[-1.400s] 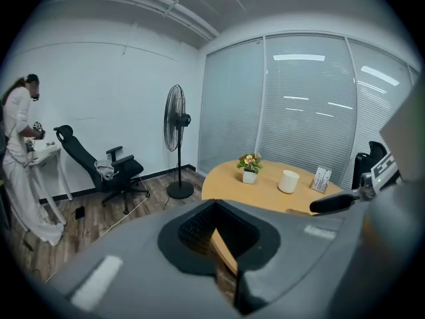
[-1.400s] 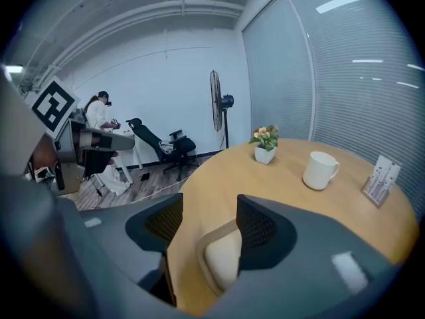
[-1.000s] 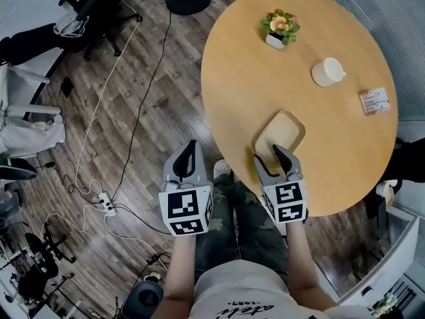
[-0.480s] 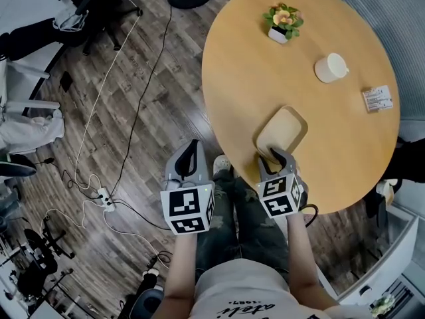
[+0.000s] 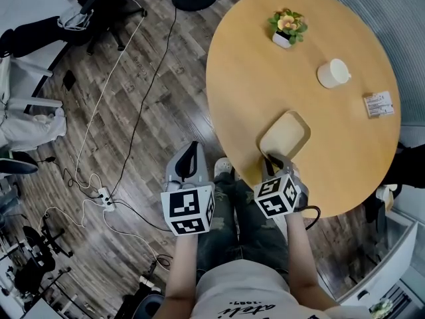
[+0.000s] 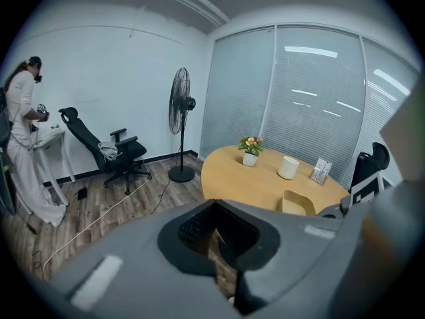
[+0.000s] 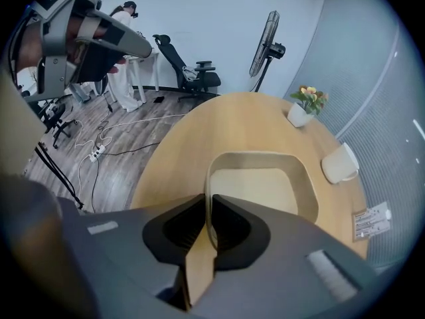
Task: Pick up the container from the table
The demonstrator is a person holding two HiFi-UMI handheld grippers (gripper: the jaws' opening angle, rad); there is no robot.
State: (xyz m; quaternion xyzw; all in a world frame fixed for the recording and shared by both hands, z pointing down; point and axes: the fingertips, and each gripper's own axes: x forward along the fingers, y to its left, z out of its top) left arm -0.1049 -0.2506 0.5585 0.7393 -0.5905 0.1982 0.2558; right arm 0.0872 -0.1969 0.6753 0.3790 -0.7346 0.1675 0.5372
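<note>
Container (image 5: 285, 135): lying on worktop (image 5: 265, 65) nr front edge, not lifted yet
R gripper (image 7: 208, 201): jaws just been closing, now narrow, pinching container's near wall
L gripper (image 5: 192, 148): hanging off worktop, jaws together, empty
Tip: be squeezing firm, lifting straight & level

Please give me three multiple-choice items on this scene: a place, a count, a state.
1. Where on the round wooden table lies the beige rounded container? A near the person's edge; B centre; C far edge.
2. How many things stand on the table? A two; B four; C six.
3. The right gripper is: A open; B shut on the container's wall; C shut, empty.
1 A: it lies just before the gripper. 2 B: container, white cup, potted flowers, printed card. 3 B: its jaws, which have just been closing, pinch the near wall.
</note>
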